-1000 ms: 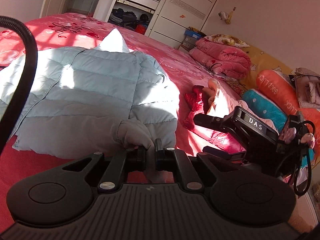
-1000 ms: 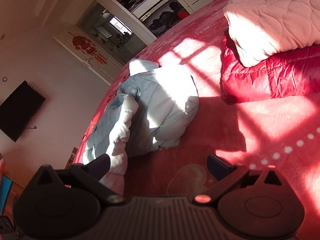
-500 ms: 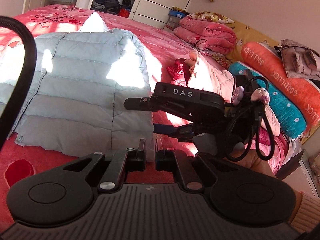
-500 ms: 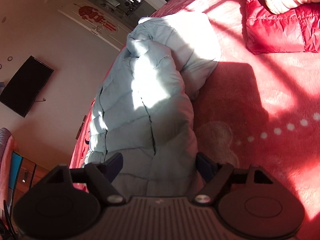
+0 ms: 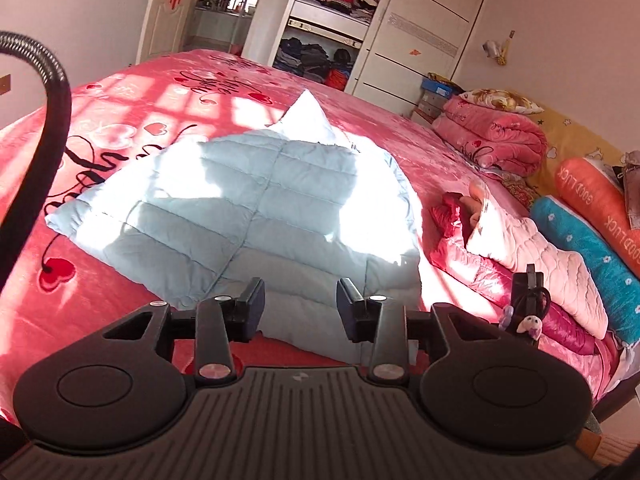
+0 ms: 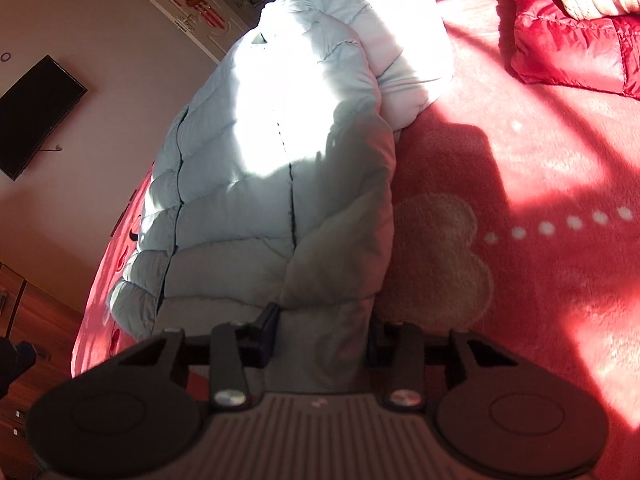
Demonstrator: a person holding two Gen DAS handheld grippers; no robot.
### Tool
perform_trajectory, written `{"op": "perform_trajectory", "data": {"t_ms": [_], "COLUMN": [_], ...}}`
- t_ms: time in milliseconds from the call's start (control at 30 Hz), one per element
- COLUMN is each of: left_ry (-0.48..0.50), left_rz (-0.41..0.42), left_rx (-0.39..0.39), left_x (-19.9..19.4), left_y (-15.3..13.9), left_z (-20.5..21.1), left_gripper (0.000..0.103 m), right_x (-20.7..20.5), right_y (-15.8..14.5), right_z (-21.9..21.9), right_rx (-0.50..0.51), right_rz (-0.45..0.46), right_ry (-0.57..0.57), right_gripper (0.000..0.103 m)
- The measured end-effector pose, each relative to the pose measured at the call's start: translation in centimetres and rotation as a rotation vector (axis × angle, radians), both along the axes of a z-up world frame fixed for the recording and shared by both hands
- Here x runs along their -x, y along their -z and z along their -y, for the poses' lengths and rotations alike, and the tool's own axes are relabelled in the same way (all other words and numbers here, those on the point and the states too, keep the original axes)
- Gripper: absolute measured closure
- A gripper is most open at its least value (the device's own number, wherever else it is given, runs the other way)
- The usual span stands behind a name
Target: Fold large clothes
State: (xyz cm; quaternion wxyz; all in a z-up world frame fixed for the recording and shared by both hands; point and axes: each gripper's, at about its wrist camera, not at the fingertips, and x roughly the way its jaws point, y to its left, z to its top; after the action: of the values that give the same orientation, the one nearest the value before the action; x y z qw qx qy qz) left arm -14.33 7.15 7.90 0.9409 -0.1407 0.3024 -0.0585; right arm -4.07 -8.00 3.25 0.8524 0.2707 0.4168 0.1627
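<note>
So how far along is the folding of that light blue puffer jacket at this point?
Done: the light blue puffer jacket lies flat on the red bedspread with its sleeves tucked in. In hand: the right gripper is closing on the near hem, fabric between its fingers; the left gripper is opening, with nothing between its fingers. Left: folding the long body over into a compact bundle.

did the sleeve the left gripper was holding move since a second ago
Yes. The sleeve no longer sits bunched between the left gripper fingers. It now lies folded along the jacket edge nearest the pink quilt, and the jaws are opening.
</note>
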Motion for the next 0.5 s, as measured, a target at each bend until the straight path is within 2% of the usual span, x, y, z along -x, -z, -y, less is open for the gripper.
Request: {"op": "perform_trajectory", "data": {"t_ms": [33, 133, 233, 500], "left_ry": [-0.018, -0.078, -0.121, -0.177], "left_rz": [0.006, 0.030, 0.058, 0.078], "left_rx": [0.002, 0.011, -0.005, -0.008], "left_x": [0.1, 0.4, 0.1, 0.2], "left_y": [-0.3, -1.1, -1.6, -2.4], "left_z": [-0.5, -2.0, -2.1, -2.7], "left_gripper": [0.052, 0.045, 0.034, 0.004], "right_x": [-0.1, 0.0, 0.6, 5.1], "right_y": [0.1, -0.1, -1.5, -8.2], "right_z": [0.0, -0.3, -0.6, -0.7], "right_rx": [-0.012, -0.035, -0.054, -0.138], "right_rz": [-0.010, -0.021, 0.002, 0.166], "right_ry": [0.001, 0.005, 0.005, -0.020], "right_gripper": [0.088, 0.097, 0.100, 0.103]}}
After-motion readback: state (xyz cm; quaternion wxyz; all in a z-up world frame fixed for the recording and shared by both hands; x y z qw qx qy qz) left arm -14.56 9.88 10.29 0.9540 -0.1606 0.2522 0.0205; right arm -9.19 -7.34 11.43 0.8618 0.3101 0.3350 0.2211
